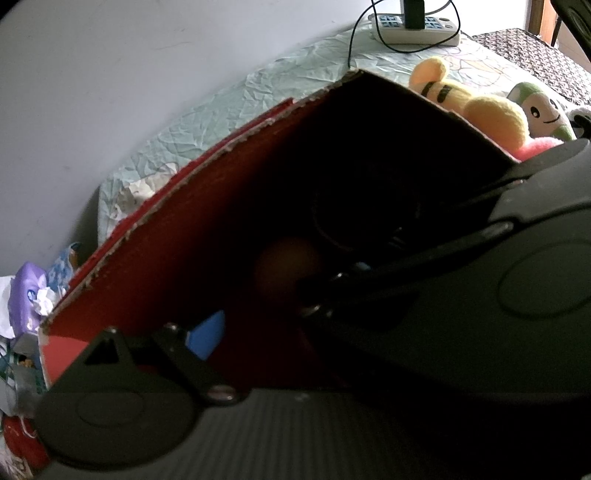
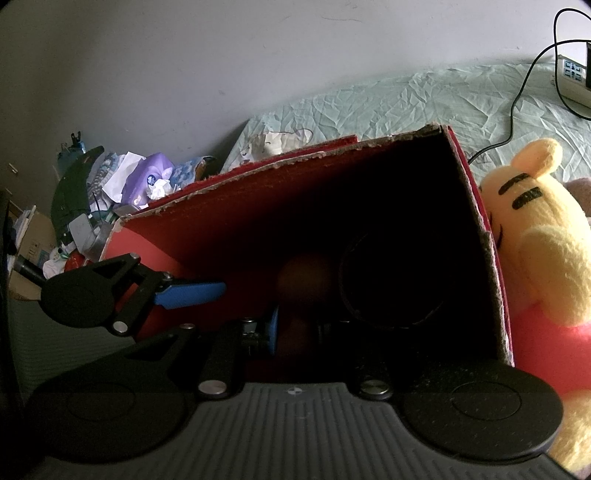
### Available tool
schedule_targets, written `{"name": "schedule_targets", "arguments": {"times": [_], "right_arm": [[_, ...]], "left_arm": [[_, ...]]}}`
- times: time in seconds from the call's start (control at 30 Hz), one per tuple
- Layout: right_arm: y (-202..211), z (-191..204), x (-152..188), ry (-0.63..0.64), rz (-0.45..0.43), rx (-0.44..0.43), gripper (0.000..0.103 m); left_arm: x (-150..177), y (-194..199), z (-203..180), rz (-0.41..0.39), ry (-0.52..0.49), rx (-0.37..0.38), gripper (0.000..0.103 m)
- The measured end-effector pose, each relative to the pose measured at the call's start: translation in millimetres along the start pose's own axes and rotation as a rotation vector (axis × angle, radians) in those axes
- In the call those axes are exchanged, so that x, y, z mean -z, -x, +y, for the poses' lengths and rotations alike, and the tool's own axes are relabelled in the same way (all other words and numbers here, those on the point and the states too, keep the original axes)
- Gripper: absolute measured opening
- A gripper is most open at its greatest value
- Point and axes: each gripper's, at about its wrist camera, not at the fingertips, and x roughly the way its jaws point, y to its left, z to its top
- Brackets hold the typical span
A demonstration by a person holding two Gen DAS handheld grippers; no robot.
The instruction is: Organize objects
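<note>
The wrinkled pale green bedcover fills the upper right of the right wrist view, running under a grey wall. On it sits the red cardboard box, open-topped with ragged torn rims, taking up the centre of both views; its inside falls off into deep shadow.

Just beside the box's right wall, at the right edge of the frame, leans a yellow plush bear in a pink top, touching the cardboard. In the left wrist view a small green and white plush shows at upper right, behind the bear. A white power strip with black cables lies at the top of that frame. A heap of clutter with a purple tissue pack sits at middle left.

Inside the box, low in the centre, a dim round ball lies beside a large dark ring-shaped object; the gloom makes both hard to identify, so the ball's colour is perhaps brownish.

The left gripper reaches into the box from the left with its blue-padded fingers spread apart, holding nothing. The right gripper also points into the box by the ball; whether its fingers are apart I cannot tell.
</note>
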Motion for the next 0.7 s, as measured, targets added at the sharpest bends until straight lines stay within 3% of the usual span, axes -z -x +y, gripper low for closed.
{"name": "schedule_targets", "arguments": {"times": [0.7], "right_arm": [[0.4, 0.5, 0.1, 0.000, -0.001, 0.001, 0.021]], "left_arm": [[1.9, 4.2, -3.1, 0.002, -0.002, 0.012, 0.091]]}}
